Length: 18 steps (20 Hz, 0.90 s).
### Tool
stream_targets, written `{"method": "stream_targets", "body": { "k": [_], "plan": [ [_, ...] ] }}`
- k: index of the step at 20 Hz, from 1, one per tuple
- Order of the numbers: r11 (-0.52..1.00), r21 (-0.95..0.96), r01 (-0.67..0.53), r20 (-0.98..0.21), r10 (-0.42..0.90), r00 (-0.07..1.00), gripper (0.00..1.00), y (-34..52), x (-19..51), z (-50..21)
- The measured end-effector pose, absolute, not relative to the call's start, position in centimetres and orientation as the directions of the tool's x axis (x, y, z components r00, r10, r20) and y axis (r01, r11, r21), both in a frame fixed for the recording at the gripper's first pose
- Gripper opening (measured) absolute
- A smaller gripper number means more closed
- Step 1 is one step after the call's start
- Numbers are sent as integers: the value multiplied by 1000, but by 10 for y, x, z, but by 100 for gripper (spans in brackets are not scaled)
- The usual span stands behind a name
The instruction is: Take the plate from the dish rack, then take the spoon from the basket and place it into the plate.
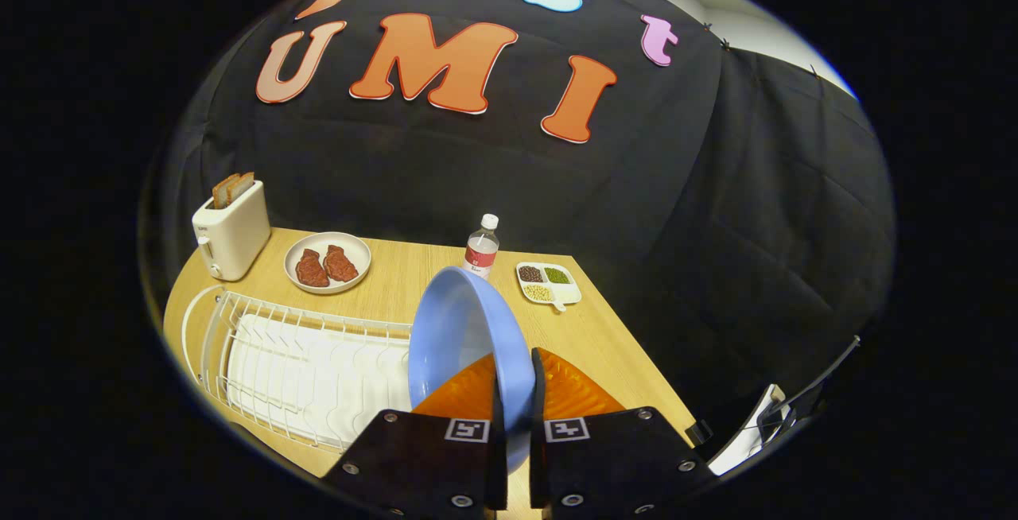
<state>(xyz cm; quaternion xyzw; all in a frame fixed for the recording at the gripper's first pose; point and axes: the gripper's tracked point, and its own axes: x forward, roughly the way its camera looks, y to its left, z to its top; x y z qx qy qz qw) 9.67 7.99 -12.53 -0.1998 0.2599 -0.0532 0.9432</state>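
The tongs (517, 417) are gripping the blue plate (461, 337) by its rim, holding it on edge beside the dish rack (278, 353), above the counter (604, 337).

Lighting's pretty even here, seems to come from overhead, and the wooden table (398, 273) is lit bright and warm with barely any hard shadows. The black cloth wall (716, 226) soaks up most of the light, so its folds only show as faint creases. There's a soft sheen on the blue plate (457, 329) pinched edge-on between the fingers of the gripper (517, 417), no blown-out glare though. Heavy fisheye warp: the table edges and the white dish rack (294, 361) beside the fingers bend hard. Stuff beyond the fingers, like the toaster (231, 230) and water bottle (482, 246), is reasonably sharp; the finger bases close to the lens look a bit soft.
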Motion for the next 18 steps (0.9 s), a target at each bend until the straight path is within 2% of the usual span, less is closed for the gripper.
{"method": "stream_targets", "body": {
  "k": [9, 18],
  "plan": [
    [985, -169, -22, -526, -71, 848, 11, 64, 27, -113],
    [990, 127, 53, -630, 40, 775, 11, 34, -44, -169]
  ]
}}
